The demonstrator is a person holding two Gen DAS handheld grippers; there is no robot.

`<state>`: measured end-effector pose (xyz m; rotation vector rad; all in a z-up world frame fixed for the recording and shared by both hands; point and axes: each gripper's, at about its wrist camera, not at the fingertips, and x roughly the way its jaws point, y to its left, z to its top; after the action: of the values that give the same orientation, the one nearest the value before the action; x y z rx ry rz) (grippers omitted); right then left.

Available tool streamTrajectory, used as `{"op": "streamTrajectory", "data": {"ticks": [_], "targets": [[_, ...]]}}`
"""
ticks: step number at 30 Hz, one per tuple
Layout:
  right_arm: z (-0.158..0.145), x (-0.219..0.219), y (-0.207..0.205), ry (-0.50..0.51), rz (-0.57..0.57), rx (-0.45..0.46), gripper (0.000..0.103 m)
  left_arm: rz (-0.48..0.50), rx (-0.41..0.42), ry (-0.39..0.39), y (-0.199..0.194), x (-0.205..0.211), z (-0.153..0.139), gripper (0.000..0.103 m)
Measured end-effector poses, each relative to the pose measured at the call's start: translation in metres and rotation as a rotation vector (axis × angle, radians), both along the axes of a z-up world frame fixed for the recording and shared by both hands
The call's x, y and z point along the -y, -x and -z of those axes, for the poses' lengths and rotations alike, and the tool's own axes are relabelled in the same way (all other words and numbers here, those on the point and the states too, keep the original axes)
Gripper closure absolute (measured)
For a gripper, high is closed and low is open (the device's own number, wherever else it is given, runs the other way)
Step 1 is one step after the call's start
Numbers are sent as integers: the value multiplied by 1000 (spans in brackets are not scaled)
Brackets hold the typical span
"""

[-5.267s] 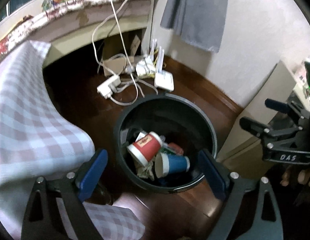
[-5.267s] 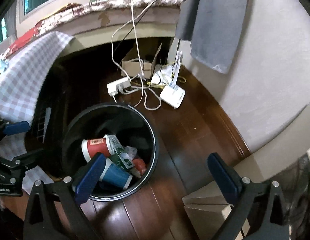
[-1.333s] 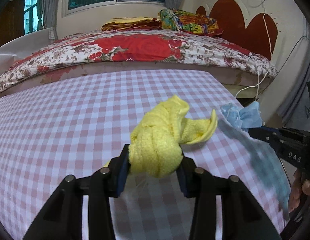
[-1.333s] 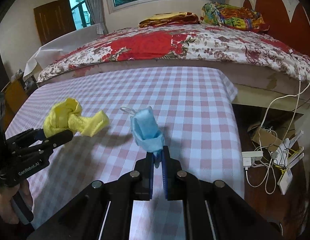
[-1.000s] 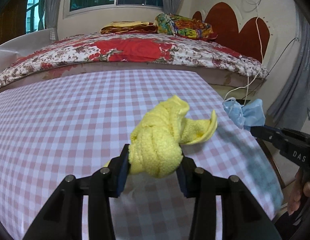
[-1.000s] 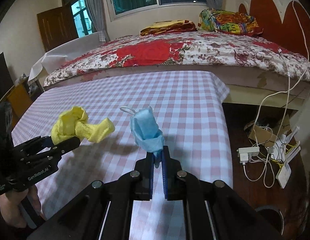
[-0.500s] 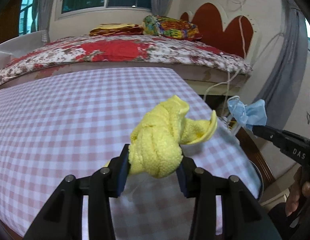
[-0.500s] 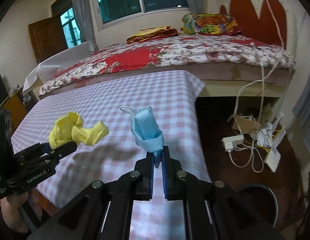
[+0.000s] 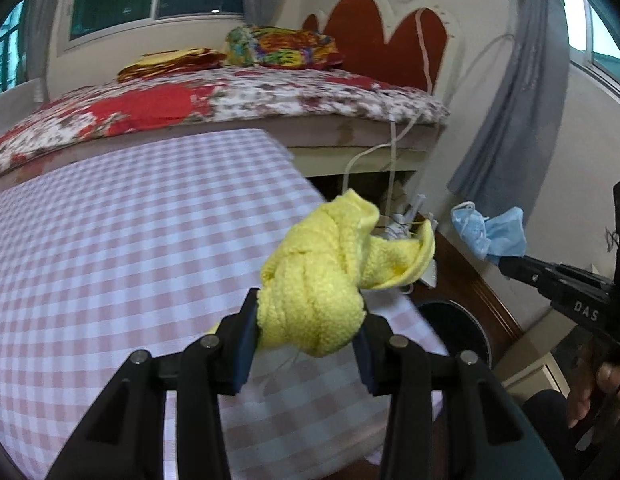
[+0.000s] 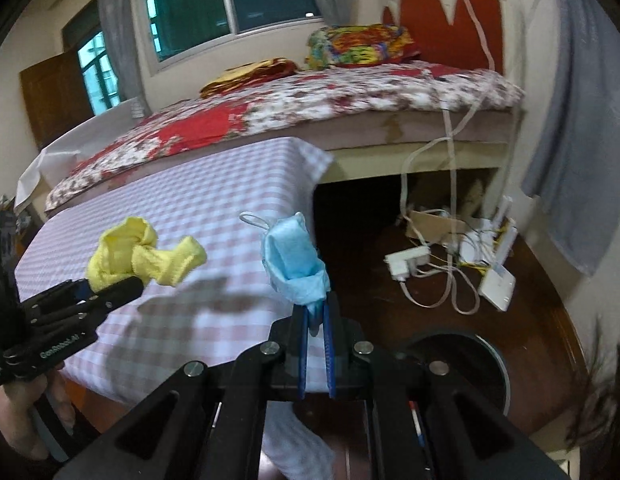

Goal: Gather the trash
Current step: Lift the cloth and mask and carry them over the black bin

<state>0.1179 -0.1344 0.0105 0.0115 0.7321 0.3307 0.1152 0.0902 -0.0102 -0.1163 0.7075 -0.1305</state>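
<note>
My left gripper (image 9: 308, 320) is shut on a knotted yellow cloth (image 9: 329, 276), held above the right edge of the pink checked table (image 9: 130, 240). The cloth also shows in the right wrist view (image 10: 142, 256). My right gripper (image 10: 315, 316) is shut on a crumpled blue face mask (image 10: 294, 260), held just past the table's right edge. The mask also shows in the left wrist view (image 9: 487, 232). The black trash bin (image 10: 489, 364) stands on the floor below and to the right; its rim shows in the left wrist view (image 9: 465, 324).
A bed with a red floral cover (image 10: 310, 104) lies behind the table. White cables, a power strip (image 10: 409, 264) and a router (image 10: 497, 284) lie on the dark wood floor beyond the bin. A grey curtain (image 10: 577, 140) hangs at the right wall.
Both grippers have swung right with their loads, from over the table toward its right edge. The bin and the floor have come further into view.
</note>
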Motion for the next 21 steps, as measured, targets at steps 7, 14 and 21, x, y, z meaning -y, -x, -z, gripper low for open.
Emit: {"op": "streamTrajectory", "data": {"ticks": [7, 14, 21], "targets": [[6, 52, 7, 6, 89, -13, 95, 100, -7, -4, -9, 44, 0, 59], [25, 101, 18, 26, 173, -54, 95, 216, -33, -14, -15, 95, 8, 59], [45, 136, 30, 39, 225, -93, 95, 316, -83, -18, -13, 145, 26, 59]]}}
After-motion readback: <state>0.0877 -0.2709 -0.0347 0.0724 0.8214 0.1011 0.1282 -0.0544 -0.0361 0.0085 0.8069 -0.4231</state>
